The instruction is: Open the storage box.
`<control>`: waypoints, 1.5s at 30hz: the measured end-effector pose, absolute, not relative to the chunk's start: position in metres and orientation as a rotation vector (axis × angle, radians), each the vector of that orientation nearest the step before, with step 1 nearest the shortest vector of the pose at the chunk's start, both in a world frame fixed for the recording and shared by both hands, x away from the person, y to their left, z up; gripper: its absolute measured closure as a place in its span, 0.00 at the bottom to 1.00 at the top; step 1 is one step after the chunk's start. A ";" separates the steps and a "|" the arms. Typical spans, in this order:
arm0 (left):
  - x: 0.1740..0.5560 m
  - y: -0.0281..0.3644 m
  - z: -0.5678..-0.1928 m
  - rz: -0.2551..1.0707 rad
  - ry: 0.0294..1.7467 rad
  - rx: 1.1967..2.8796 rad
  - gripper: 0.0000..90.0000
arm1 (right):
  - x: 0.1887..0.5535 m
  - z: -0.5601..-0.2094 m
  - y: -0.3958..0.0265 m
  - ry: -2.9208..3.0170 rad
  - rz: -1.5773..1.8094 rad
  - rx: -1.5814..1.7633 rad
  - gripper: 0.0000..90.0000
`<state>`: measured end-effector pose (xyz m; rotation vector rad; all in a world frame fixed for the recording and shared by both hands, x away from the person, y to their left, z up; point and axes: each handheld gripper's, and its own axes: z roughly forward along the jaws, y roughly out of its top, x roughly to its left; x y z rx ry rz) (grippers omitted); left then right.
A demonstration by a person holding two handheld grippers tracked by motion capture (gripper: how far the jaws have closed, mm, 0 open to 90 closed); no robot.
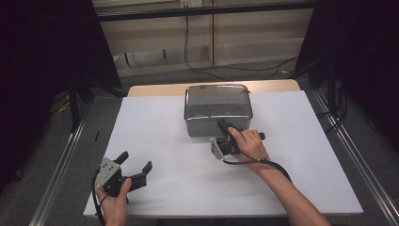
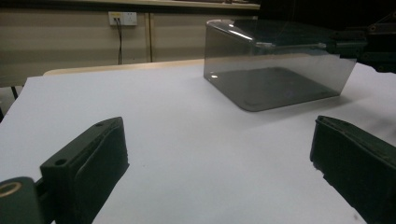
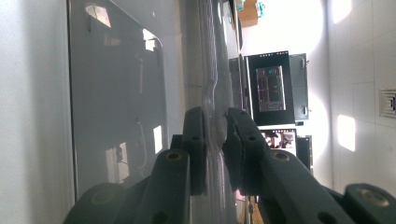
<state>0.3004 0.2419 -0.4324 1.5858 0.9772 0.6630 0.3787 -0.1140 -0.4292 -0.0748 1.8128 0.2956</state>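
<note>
While the left gripper (image 1: 134, 170) waits with jaws spread wide and empty at the lower left of the high view, the right gripper (image 1: 225, 127) is clamped on the near wall of the smoky clear plastic box (image 1: 218, 109) at frame centre. The box's long axis runs left to right, so the wall lies crosswise to the right hand (image 1: 251, 144), which is far nearer.

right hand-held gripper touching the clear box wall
Touching: the right gripper view shows the right hand-held gripper with both jaws pressed on the clear box wall.
</note>
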 end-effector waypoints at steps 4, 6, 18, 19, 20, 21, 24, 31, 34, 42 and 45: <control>0.303 0.238 -0.433 0.661 0.967 1.593 0.06 | 0.379 -0.429 -0.114 1.814 0.303 -0.066 0.88; 0.304 0.235 -0.433 0.654 0.956 1.595 0.07 | 0.378 -0.429 -0.114 1.810 0.305 -0.064 0.88; 0.316 0.230 -0.432 0.581 0.914 1.597 0.08 | 0.379 -0.424 -0.116 1.803 0.329 -0.053 0.88; 0.317 0.229 -0.432 0.562 0.911 1.605 0.08 | 0.379 -0.424 -0.116 1.802 0.331 -0.053 0.89; 0.318 0.228 -0.431 0.563 0.907 1.610 0.07 | 0.379 -0.424 -0.116 1.799 0.333 -0.050 0.89; 0.319 0.226 -0.430 0.565 0.907 1.608 0.07 | 0.379 -0.423 -0.116 1.798 0.334 -0.049 0.89; 0.322 0.221 -0.426 0.568 0.885 1.623 0.06 | 0.379 -0.422 -0.117 1.792 0.344 -0.046 0.89; 0.332 0.205 -0.417 0.598 0.800 1.630 0.03 | 0.379 -0.420 -0.117 1.790 0.353 -0.038 0.89; 0.340 0.199 -0.417 0.579 0.757 1.632 0.03 | 0.379 -0.418 -0.117 1.785 0.353 -0.037 0.89; 0.357 0.189 -0.413 0.524 0.727 1.629 0.01 | 0.380 -0.413 -0.117 1.774 0.357 -0.031 0.89; 0.363 0.186 -0.409 0.551 0.725 1.624 0.00 | 0.380 -0.412 -0.117 1.772 0.356 -0.037 0.89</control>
